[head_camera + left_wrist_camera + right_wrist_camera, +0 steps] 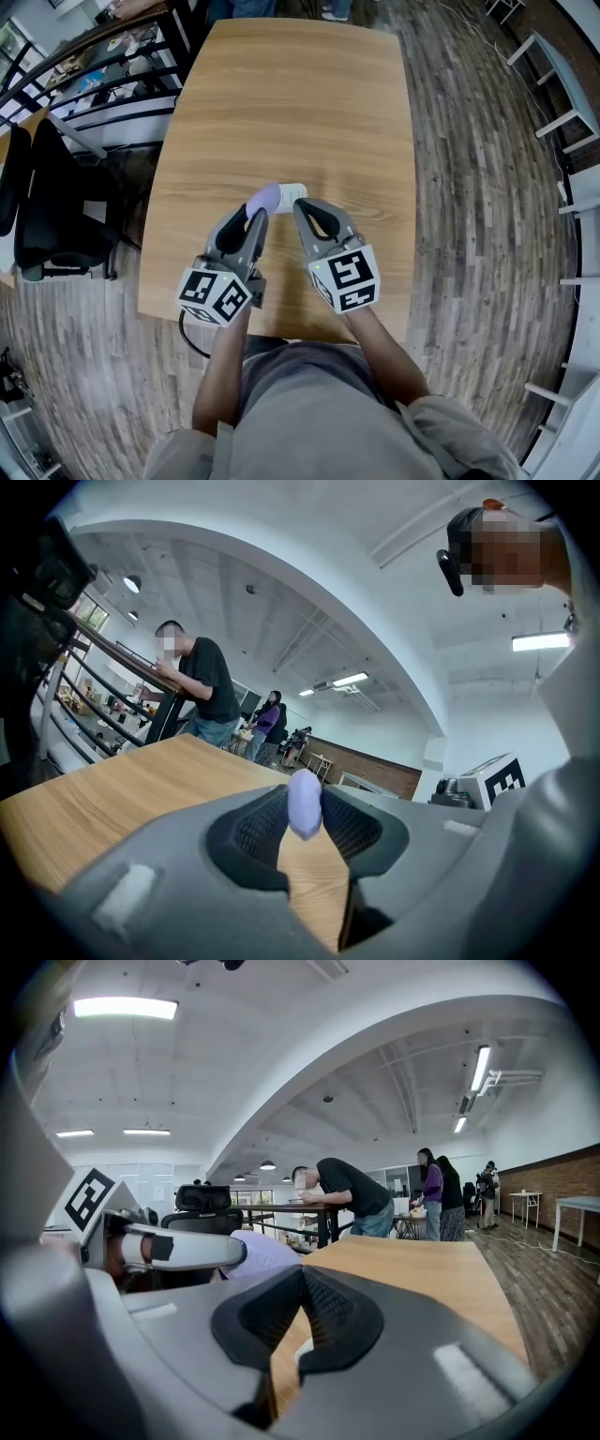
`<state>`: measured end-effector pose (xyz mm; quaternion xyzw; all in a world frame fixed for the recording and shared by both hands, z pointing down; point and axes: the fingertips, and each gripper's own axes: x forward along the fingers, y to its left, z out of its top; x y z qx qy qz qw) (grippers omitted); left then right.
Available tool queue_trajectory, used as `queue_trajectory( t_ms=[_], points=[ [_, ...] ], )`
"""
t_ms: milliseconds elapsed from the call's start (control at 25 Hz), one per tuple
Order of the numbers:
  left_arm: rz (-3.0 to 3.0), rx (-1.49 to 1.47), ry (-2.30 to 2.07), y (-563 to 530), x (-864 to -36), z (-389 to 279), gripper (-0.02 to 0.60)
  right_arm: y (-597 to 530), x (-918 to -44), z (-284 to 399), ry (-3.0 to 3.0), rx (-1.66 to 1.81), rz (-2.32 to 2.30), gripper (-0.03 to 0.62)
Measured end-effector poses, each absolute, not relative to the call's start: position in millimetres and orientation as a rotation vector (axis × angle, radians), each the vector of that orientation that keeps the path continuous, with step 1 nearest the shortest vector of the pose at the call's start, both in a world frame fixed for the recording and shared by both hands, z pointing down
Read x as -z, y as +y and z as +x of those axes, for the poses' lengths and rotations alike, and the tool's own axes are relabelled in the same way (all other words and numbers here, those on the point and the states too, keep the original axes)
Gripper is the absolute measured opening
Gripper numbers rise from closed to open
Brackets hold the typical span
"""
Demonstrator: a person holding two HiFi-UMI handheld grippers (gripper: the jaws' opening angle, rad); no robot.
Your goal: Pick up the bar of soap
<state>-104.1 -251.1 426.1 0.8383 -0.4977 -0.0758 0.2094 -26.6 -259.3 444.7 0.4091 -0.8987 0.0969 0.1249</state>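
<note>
The left gripper's (255,217) jaws pinch the purple bar of soap (304,808) at their tips (set on edge), over the wooden table (281,103), beside a white object (292,193). The right gripper's (299,1279) jaws are closed together.

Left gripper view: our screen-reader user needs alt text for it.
The left claw pinches a pale purple bar of soap between its dark pads, with a wooden table beyond. People stand in the background.
</note>
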Motion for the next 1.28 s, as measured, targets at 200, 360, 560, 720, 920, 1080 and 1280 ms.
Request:
queue_trajectory(
  t_ms=[200, 360, 560, 720, 920, 1080, 1280],
  points=[
    [2.346, 0.236, -1.396, -245, -415, -104, 0.117, -254, -430, -24, -2.645, -0.258, 1.203, 0.002],
    [2.350, 0.224, -1.411, -240, -404, -101, 0.117, -251, -419, -20, -2.659, -0.238, 1.217, 0.002],
    [2.383, 0.253, -1.426, -234, -393, -96, 0.117, -246, -403, -11, -2.677, -0.209, 1.237, 0.002],
    [2.390, 0.249, -1.435, -230, -386, -94, 0.117, -242, -398, -9, -2.691, -0.194, 1.240, 0.002],
    [2.395, 0.240, -1.448, -227, -380, -92, 0.117, -240, -390, -7, -2.705, -0.180, 1.239, 0.002],
    [2.402, 0.259, -1.449, -225, -377, -91, 0.117, -238, -386, -5, -2.708, -0.176, 1.240, 0.002],
    [2.401, 0.272, -1.451, -223, -373, -90, 0.117, -237, -383, -3, -2.713, -0.166, 1.237, 0.002]
  ],
)
